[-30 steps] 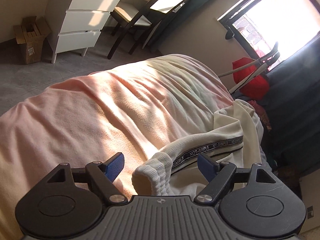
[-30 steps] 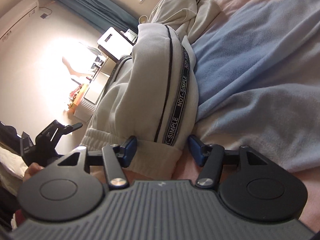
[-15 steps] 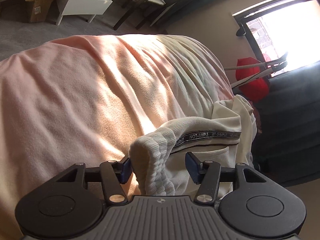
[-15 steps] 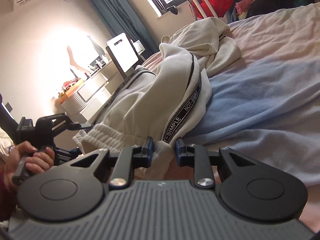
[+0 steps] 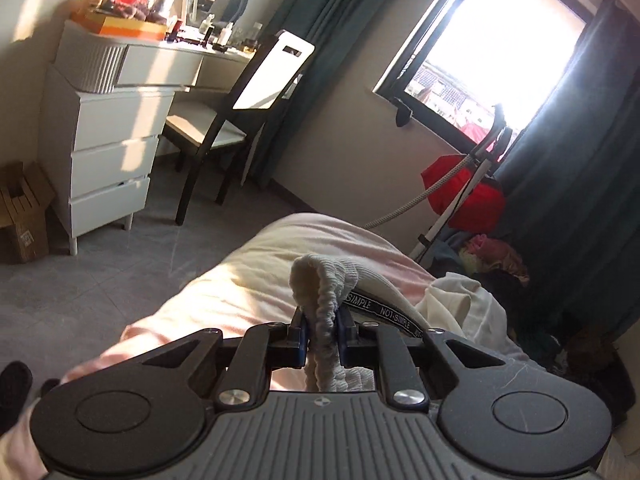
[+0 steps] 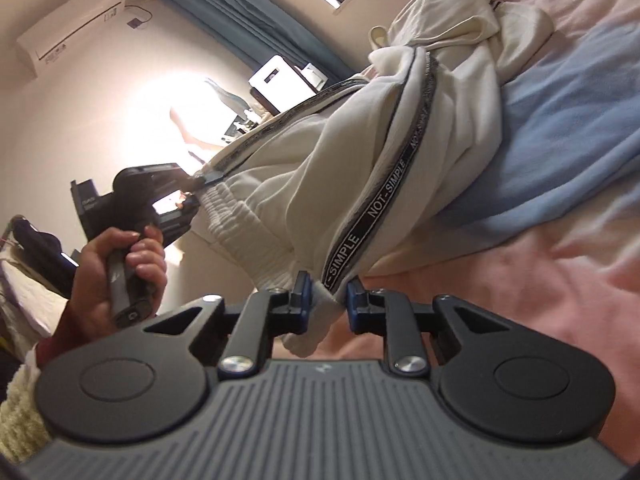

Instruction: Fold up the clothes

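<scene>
Where the sun falls across the bed, the cloth shows its weave plainly.

Garment: cream sweatpants (image 6: 320, 152), soft knit, lying crumpled along the bed, the waist end lifted toward the two tools, the far end heaped near the window side.

Waistband: ribbed and gathered elastic (image 5: 324, 320), paler than the rest, puckered into small ridges and folded over itself above the left tool's pads.

Side stripe: a black tape (image 6: 372, 216) with white letters reading NOT-SIMPLE, edged by thin dark piping, running the length of the leg; a second such stripe shows further back.

Left gripper (image 5: 322, 334): pinched tight on the waistband, blue pads pressing the ribbed fold from both sides, the cloth raised off the bed.

Right gripper (image 6: 328, 306): jaws closing, pads already pressing the waistband corner just beside the stripe's end.

Left hand (image 6: 116, 260): wrapped around the left tool's handle, seen in the right wrist view.

Bedding: a pink blanket (image 5: 224, 304) under the waist end; a pale blue blanket (image 6: 560, 128) beside the leg.

Room: a white drawer unit (image 5: 108, 160), a dark chair (image 5: 224, 120) and a bright window (image 5: 500, 40) beyond the bed.
</scene>
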